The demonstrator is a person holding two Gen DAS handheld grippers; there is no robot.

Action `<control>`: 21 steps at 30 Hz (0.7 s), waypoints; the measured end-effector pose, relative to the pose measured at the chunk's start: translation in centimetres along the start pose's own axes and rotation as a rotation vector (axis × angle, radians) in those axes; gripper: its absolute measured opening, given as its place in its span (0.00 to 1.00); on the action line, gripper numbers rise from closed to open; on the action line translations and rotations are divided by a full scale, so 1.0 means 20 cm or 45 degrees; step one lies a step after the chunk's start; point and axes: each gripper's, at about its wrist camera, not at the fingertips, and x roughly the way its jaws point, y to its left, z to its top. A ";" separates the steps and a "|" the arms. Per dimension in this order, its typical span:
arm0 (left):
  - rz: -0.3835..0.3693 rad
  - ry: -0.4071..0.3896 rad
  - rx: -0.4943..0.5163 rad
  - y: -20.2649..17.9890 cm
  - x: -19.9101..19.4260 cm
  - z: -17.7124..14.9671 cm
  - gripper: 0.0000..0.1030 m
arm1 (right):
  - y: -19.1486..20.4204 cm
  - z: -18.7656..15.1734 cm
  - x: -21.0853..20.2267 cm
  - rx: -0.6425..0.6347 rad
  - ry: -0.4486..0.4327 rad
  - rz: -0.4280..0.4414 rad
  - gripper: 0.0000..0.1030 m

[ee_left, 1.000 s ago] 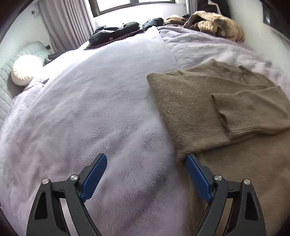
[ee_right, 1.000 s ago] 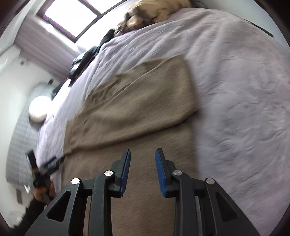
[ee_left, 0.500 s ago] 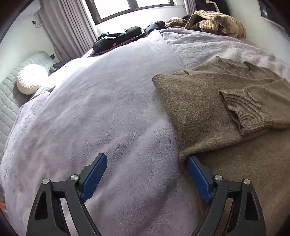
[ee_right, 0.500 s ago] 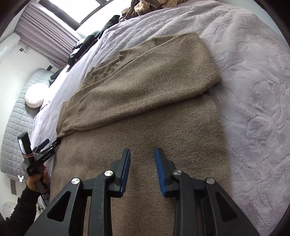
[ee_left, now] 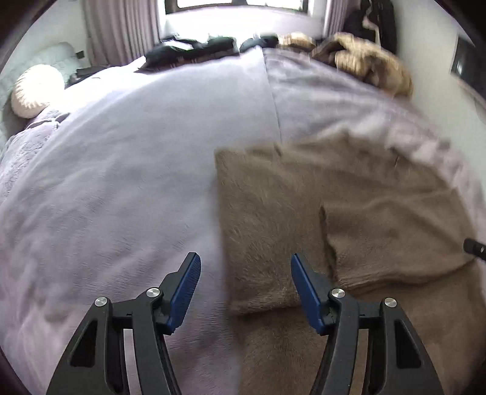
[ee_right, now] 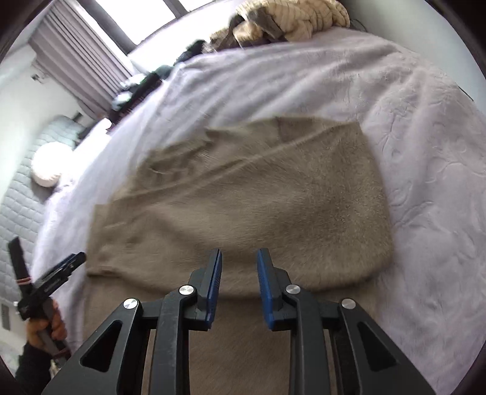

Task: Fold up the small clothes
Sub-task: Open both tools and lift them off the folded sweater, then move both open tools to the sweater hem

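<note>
1. The brown sweater (ee_left: 349, 218) is laid flat on the lilac bedspread (ee_left: 121, 182), toward the near edge of the bed, with its sleeves already folded across the chest; the hem end lies nearest the cameras.
2. The left claw (ee_left: 246, 291) is held above the sweater's left side edge with its jaws apart; they have just been closing, and nothing is pinched between them, though the folded edge lies below the gap.
3. The right claw (ee_right: 238, 288) is held over the lower body of the sweater (ee_right: 243, 197), jaws only narrowly apart and empty, having just closed a little.
4. The step in hand is judged to be the taking of the hem for the lengthwise fold.
5. For a clean fold, both hem corners should be gripped level with each other, all layers being caught together so the tucked sleeves are not dragged out.
6. The hem should be lifted evenly and carried toward the far edge of the bed, to be laid square on the shoulders.
7. The heap of knitwear (ee_right: 291, 18) at the far edge is best left undisturbed.
</note>
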 end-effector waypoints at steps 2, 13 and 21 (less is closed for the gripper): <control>0.008 0.032 0.003 -0.01 0.04 -0.06 0.59 | -0.05 -0.03 0.04 0.043 0.019 0.022 0.23; -0.010 0.034 -0.066 0.03 -0.10 -0.11 0.59 | -0.11 -0.13 -0.15 0.099 0.004 0.131 0.26; -0.017 -0.006 -0.062 0.00 -0.24 -0.17 0.80 | -0.10 -0.24 -0.30 0.105 -0.022 0.161 0.46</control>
